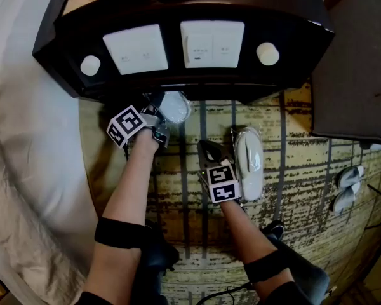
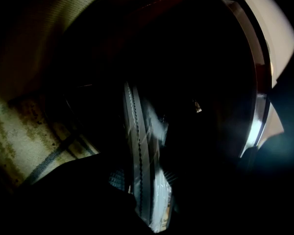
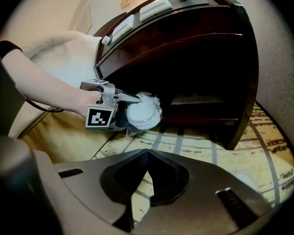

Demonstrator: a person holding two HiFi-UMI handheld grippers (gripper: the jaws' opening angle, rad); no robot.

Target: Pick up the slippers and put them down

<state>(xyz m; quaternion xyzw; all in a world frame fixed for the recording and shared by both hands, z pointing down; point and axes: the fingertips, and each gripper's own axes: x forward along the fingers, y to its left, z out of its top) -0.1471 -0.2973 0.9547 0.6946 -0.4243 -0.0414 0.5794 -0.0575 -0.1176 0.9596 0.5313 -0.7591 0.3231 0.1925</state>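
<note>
A white slipper in clear wrap (image 1: 174, 107) is held on edge at the foot of the dark nightstand (image 1: 178, 84), with my left gripper (image 1: 162, 121) shut on it. The right gripper view shows the same slipper (image 3: 144, 110) in the left gripper (image 3: 118, 107), just above the carpet. In the dark left gripper view the wrapped slipper (image 2: 143, 165) stands edge-on between the jaws. A second wrapped slipper (image 1: 249, 164) lies flat on the patterned carpet. My right gripper (image 1: 207, 147) is shut and empty just left of it; its jaws (image 3: 146, 155) meet over the carpet.
The bed's white sheet (image 1: 25, 145) fills the left side. A dark panel (image 1: 359, 62) stands at the right of the nightstand. Another pair of white slippers (image 1: 348, 188) lies on the carpet at the far right, near a cable (image 1: 378, 192).
</note>
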